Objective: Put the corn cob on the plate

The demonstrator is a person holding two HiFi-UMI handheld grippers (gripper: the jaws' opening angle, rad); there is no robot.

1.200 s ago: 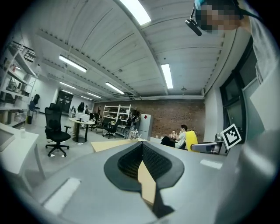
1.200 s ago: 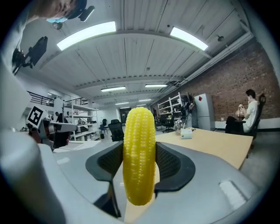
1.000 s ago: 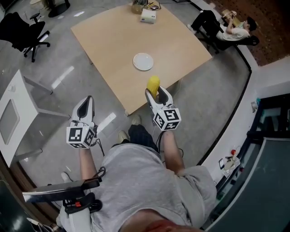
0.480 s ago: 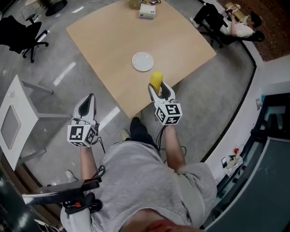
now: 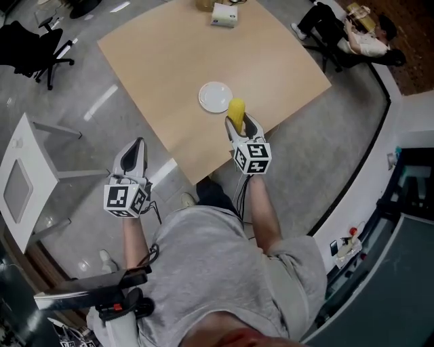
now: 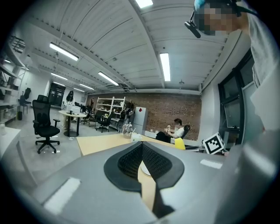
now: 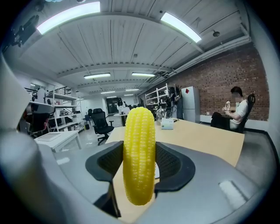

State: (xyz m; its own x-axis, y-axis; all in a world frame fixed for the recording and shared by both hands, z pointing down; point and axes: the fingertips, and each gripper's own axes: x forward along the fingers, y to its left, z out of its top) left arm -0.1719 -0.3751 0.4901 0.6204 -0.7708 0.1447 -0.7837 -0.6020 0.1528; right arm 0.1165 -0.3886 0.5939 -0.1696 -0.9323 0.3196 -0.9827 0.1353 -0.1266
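Note:
A yellow corn cob (image 5: 236, 111) stands upright between the jaws of my right gripper (image 5: 239, 122), which is shut on it. In the right gripper view the cob (image 7: 139, 155) fills the gap between the two black pads. The cob hangs over the near corner of the wooden table (image 5: 169, 61), just right of the small white plate (image 5: 215, 97). My left gripper (image 5: 134, 150) is lower left, over the floor off the table's edge. Its pads (image 6: 131, 159) meet with nothing between them, and a sliver of the plate (image 6: 145, 169) shows beyond them.
A white box (image 5: 224, 14) and some items sit at the table's far edge. A black office chair (image 5: 37, 44) stands far left, a white side table (image 5: 20, 173) at the left. A seated person (image 5: 366, 37) is at the far right.
Both grippers moved forward toward the table. The right one carried the cob in over the table's near corner, closer to the plate.

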